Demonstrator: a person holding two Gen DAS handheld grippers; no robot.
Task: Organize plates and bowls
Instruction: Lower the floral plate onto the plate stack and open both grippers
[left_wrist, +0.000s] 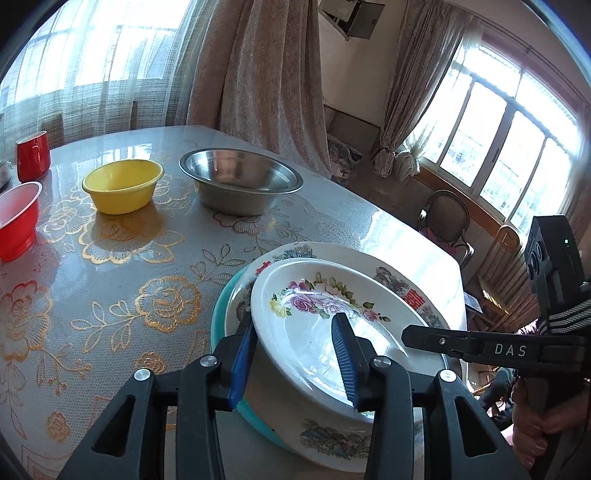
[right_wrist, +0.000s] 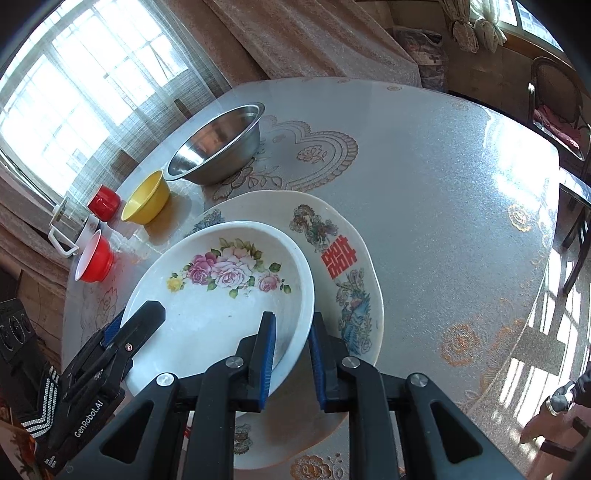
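The floral bowl (right_wrist: 221, 291) lies on the large plate (right_wrist: 343, 236), steel bowl (right_wrist: 218, 144) behind.

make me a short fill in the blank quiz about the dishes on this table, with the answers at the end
1. The white dish with pink roses sits on a bigger plate marked with a ____ character.
2. Next to the steel bowl stands a ____ bowl.
3. Both grippers, left and right, straddle the rose dish's ____.

Answers: red; yellow; rim
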